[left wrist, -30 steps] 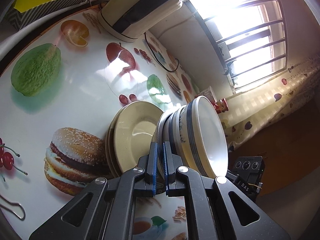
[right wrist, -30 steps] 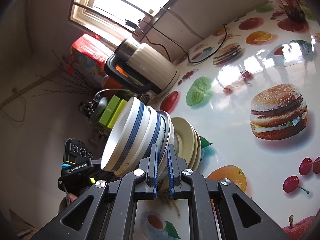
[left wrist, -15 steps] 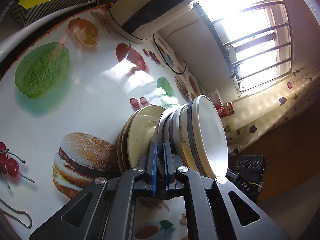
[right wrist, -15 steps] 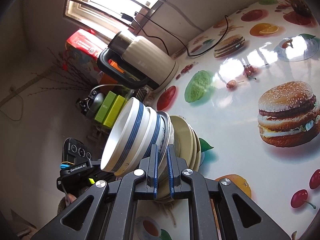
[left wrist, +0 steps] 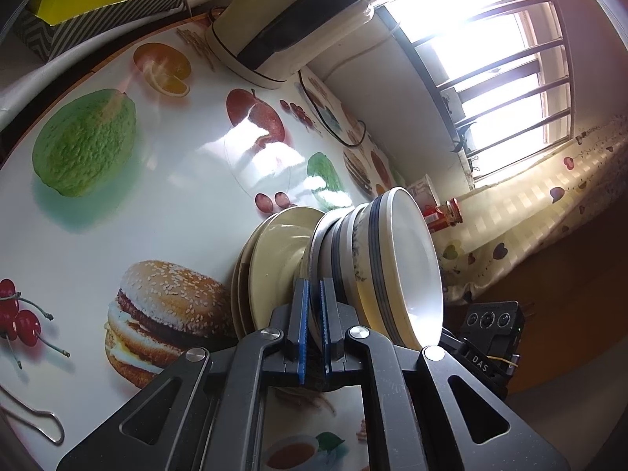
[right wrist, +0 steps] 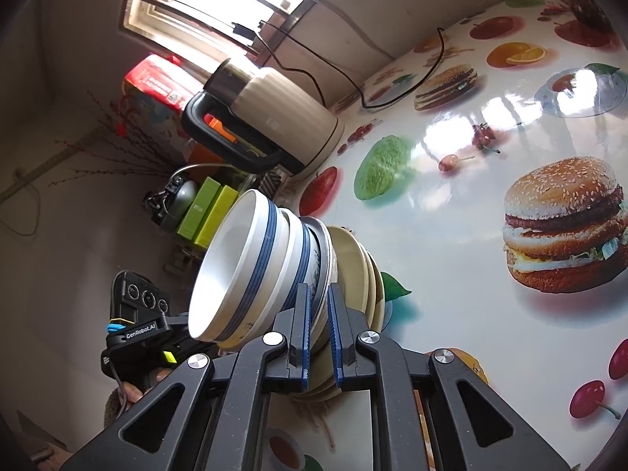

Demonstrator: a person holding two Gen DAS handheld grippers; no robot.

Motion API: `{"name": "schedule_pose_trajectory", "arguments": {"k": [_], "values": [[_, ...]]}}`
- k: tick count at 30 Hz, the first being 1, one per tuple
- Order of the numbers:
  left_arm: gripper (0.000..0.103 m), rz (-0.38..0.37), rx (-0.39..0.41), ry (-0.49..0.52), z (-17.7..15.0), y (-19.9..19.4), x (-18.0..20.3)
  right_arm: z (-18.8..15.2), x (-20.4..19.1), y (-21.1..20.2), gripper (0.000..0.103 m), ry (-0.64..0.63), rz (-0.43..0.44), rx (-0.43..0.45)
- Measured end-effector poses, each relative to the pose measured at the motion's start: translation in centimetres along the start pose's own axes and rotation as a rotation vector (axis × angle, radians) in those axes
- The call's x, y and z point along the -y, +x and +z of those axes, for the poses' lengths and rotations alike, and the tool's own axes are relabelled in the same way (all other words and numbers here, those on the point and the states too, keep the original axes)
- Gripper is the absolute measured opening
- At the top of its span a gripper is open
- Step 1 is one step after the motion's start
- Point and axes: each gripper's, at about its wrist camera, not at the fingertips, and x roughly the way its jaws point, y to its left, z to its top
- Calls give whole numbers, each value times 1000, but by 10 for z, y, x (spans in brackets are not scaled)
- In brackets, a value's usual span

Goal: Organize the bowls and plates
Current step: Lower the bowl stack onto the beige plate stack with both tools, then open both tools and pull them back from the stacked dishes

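A stack of white bowls with blue bands sits on a grey-rimmed dish, on top of beige plates on the fruit-and-burger printed table. My left gripper is shut on the grey-rimmed dish's edge. From the opposite side, the right wrist view shows the same bowls and beige plates. There my right gripper is shut on the dish rim. Each view shows the other gripper's body beyond the stack; a hand holds the left one.
A cream kettle with a black handle stands at the table's back, its cable trailing across the top. A wire hook lies near the table edge. Green boxes and a red jar sit beyond the table.
Both views have drifted only slightly. The two grippers keep the same hold on the dish rim and the stack stands as before.
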Motion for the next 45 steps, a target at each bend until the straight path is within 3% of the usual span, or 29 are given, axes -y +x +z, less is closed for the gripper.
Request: {"name": "schedule_pose_trajectory", "arguments": {"k": [6,10,15,21,31,35,39,45], "values": [[12,59,22,21,-2,-5,3,0,-4,-1,12,-15,-24,0],[15,84,32,41,-7,-11,7,-1,-10,-6,21,-35,-55,10],[27,140,58,111,-18,-21,21,-5,-18,-15,34,-65,-98,28],[36,235,89,185,-39,-32,33,-20,-32,-25,41,-131,-175,37],[37,387,99,293,-80,-31,47,-56,-54,-39,57,-246,-291,43],[37,453,100,354,-99,-25,53,-70,-62,-40,59,-288,-358,36],[37,479,72,369,-117,-18,52,-84,-68,-39,67,-342,-423,29],[37,558,62,426,-138,-10,52,-102,-70,-37,68,-368,-500,10]]}}
